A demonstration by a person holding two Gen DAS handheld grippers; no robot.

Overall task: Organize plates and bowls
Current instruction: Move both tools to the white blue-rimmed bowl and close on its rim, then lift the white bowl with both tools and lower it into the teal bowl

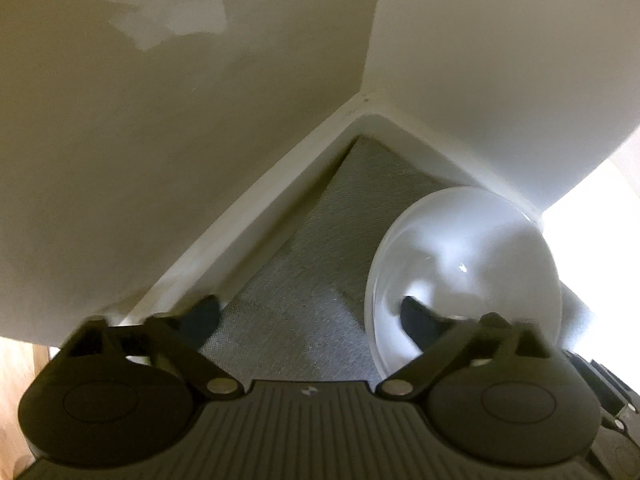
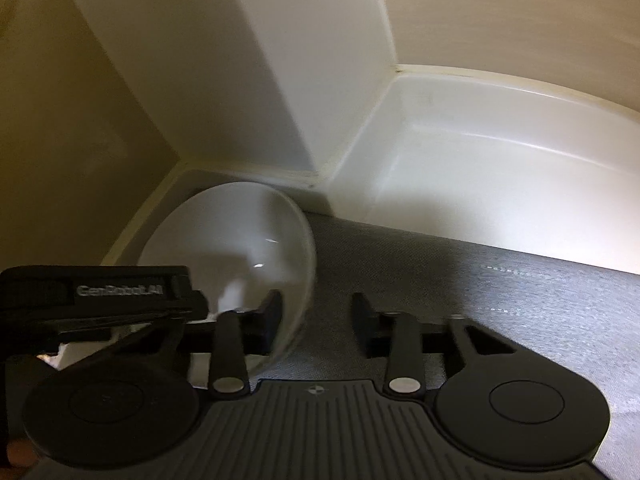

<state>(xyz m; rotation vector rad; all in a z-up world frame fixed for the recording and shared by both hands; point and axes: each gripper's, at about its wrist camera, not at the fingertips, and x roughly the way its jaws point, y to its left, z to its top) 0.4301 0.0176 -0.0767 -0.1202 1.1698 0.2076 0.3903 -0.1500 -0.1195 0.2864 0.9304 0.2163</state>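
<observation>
A white bowl [image 1: 468,264] sits on a grey mat [image 1: 304,280] in a corner of a white cabinet. My left gripper [image 1: 310,316] is open over the mat; its right finger [image 1: 416,320] is inside the bowl, its left finger [image 1: 200,316] near the left wall. In the right wrist view the same bowl [image 2: 232,240] sits at the left. My right gripper [image 2: 316,316] is open, with the bowl's right rim between its fingers: the left finger [image 2: 268,316] inside the bowl, the right finger [image 2: 364,320] over the mat [image 2: 480,300]. The left gripper's body [image 2: 96,296] shows at the left.
White cabinet walls [image 1: 180,120] close in the corner on the left and behind. A white partition [image 2: 256,80] stands behind the bowl. A white shelf floor [image 2: 480,168] lies beyond the mat to the right. A wooden floor [image 1: 20,364] shows at lower left.
</observation>
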